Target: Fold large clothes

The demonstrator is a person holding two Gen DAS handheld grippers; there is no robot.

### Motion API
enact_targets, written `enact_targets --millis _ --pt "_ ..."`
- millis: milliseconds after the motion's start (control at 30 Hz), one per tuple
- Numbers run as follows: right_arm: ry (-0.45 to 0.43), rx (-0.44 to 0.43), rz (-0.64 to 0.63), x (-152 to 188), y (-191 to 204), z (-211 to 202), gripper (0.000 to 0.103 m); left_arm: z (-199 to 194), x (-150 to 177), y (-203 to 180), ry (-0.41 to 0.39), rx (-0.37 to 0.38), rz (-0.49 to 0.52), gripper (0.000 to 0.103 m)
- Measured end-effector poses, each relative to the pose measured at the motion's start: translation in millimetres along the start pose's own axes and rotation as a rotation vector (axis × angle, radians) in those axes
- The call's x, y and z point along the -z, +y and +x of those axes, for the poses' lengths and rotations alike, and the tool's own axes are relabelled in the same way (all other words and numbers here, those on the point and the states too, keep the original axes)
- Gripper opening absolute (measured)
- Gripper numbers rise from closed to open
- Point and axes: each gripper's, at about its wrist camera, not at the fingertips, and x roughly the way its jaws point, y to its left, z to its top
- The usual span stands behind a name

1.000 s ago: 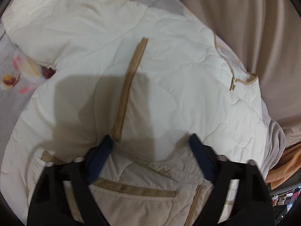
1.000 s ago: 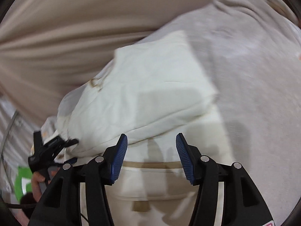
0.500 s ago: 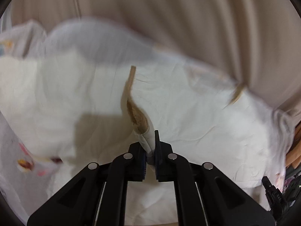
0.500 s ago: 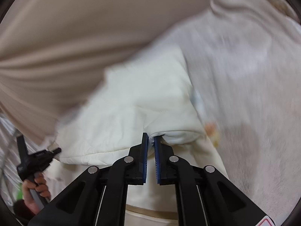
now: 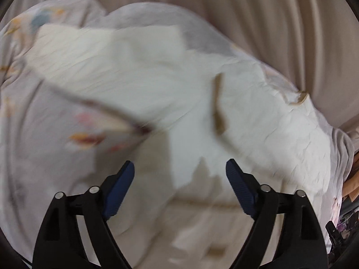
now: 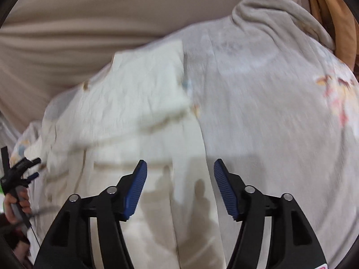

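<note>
A cream quilted jacket [image 5: 258, 121] with tan trim lies spread on a pale grey bedsheet. A folded part of it [image 5: 107, 65] lies across the upper left. My left gripper [image 5: 179, 177] is open and empty, just above the jacket's near part. In the right wrist view the jacket [image 6: 134, 103] lies left of centre, folded. My right gripper [image 6: 179, 177] is open and empty over the jacket's near edge. The other gripper [image 6: 20, 174], in a hand, shows at the far left there. Both views are blurred.
The bedsheet [image 6: 269, 112] has a faint coloured print [image 5: 89, 134]. A beige curtain [image 5: 258, 15] hangs behind the bed. An orange cloth [image 6: 336, 18] shows at the upper right of the right wrist view.
Both grippers were shut on jacket fabric half a second ago and are now open. The fabric has dropped onto the jacket, and both grippers have pulled back.
</note>
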Motion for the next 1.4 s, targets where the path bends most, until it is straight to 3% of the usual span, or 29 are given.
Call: enact_targets --millis 167,267,300,333,367,400,433,600,767,900,1000,1167,1333,1400 --pt "0.164 0.021 -0.003 75 -4 -23 0.067 -21 67 66 0.175 -0.016 -0.080 0.083" --pt "0.178 0.036 -0.001 96 -5 -31 0.068 -25 98 77 0.211 0.028 -0.133 0.069" --pt "0.178 0.026 0.001 98 -4 -32 0.058 -31 101 74 0.193 0.027 -0.121 0.056" --pt "0.185 0.026 -0.002 99 -3 -30 0.047 -31 103 69 0.197 0.047 -0.107 0.033" --pt "0.195 0.025 -0.005 97 -3 -29 0.019 -31 104 66 0.209 0.075 -0.101 0.023" --pt "0.190 0.026 0.002 95 -5 -30 0.008 -36 105 62 0.211 0.083 -0.095 0.014" --pt "0.181 0.011 0.020 93 -8 -35 0.007 -44 106 57 0.200 0.074 -0.074 0.010" --pt "0.146 -0.020 0.028 101 -16 -80 0.004 -85 122 51 0.208 0.083 0.005 0.008" --pt "0.246 0.012 0.044 159 -38 -127 0.004 -124 192 62 0.324 0.039 0.048 0.008" --pt "0.345 0.071 0.051 207 -51 -149 0.010 -143 228 71 0.355 -0.023 0.025 0.015" --pt "0.282 0.092 0.093 196 -56 -169 0.014 -167 207 67 0.266 -0.043 -0.025 0.016" --pt "0.062 0.076 0.007 122 -33 -178 0.018 -184 125 11 0.033 0.009 0.075 0.037" --pt "-0.013 -0.024 -0.036 57 12 -121 0.021 -123 77 -43 0.024 0.160 0.076 0.040" --pt "0.001 -0.052 -0.064 44 36 -93 0.015 -91 70 -75 0.055 0.200 0.107 0.040"
